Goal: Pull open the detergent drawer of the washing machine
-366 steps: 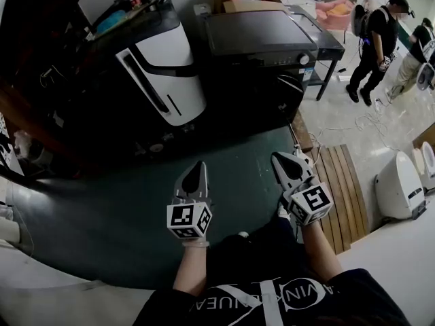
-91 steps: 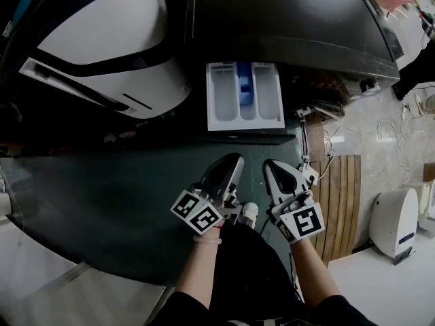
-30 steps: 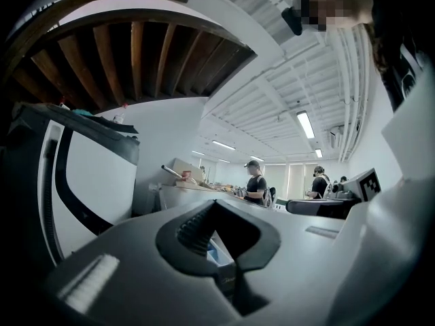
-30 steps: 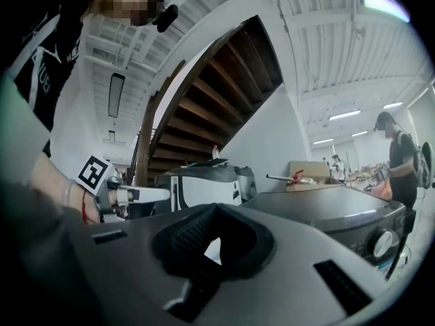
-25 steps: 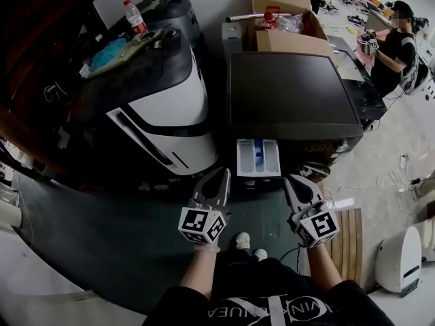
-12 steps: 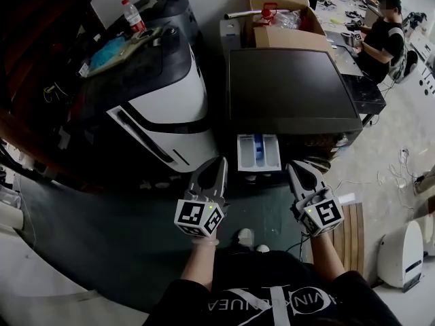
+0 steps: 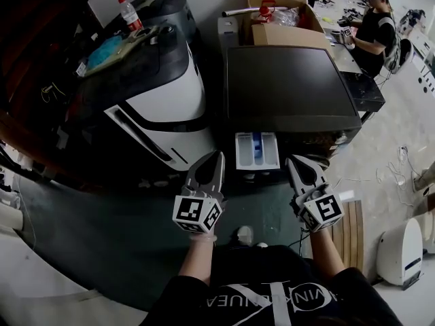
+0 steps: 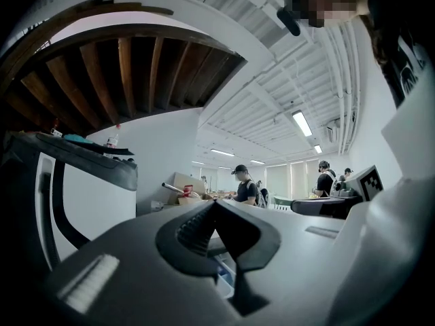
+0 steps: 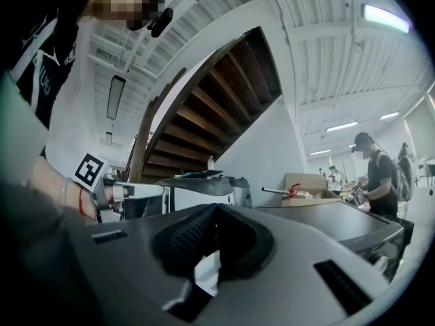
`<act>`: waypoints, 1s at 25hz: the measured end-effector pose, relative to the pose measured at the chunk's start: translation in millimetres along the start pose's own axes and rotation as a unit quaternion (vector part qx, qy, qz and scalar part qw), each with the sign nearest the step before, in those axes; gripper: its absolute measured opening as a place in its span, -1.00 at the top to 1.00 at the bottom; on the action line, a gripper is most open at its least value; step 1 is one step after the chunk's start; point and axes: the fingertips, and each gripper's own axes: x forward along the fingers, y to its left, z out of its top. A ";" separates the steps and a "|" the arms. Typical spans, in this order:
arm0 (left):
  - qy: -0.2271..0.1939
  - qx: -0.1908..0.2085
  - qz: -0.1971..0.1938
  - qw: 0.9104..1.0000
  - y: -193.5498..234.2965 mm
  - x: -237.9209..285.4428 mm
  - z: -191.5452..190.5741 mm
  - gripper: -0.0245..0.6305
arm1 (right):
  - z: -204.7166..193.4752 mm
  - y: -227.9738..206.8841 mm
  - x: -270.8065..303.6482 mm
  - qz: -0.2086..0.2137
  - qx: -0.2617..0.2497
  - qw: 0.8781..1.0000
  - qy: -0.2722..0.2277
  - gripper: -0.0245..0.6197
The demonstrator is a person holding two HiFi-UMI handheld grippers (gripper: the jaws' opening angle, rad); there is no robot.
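The black-topped washing machine stands ahead of me. Its white detergent drawer, with a blue middle compartment, sticks out of the front, pulled open. My left gripper hangs just left of the drawer, shut and empty, apart from it. My right gripper hangs just right of the drawer, also shut with nothing held. In the left gripper view the jaws meet at the tip, and a bit of the drawer shows below them. In the right gripper view the right gripper is closed too.
A tall white-and-black appliance stands left of the washer with a bottle on top. A cardboard box sits behind the washer. A person works at the far right. Wooden slats and a white appliance lie at right.
The drawer, shut in the earliest frame, has stood pulled out since. Over the last second both grippers rose slightly and stayed shut beside it.
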 end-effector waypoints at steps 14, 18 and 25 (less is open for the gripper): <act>0.018 0.014 0.007 1.000 5.0 7.6 -3.9 0.90 | -1.1 -3.0 5.7 0.000 0.015 1.000 -0.001 0.89; 0.019 0.014 0.005 1.000 4.3 9.3 -4.6 0.90 | -4.0 -3.2 6.9 0.003 0.016 1.000 0.002 0.89; 0.024 0.017 0.011 1.000 11.9 8.4 -4.9 0.90 | -6.3 -6.3 9.2 0.001 0.028 1.000 0.000 0.89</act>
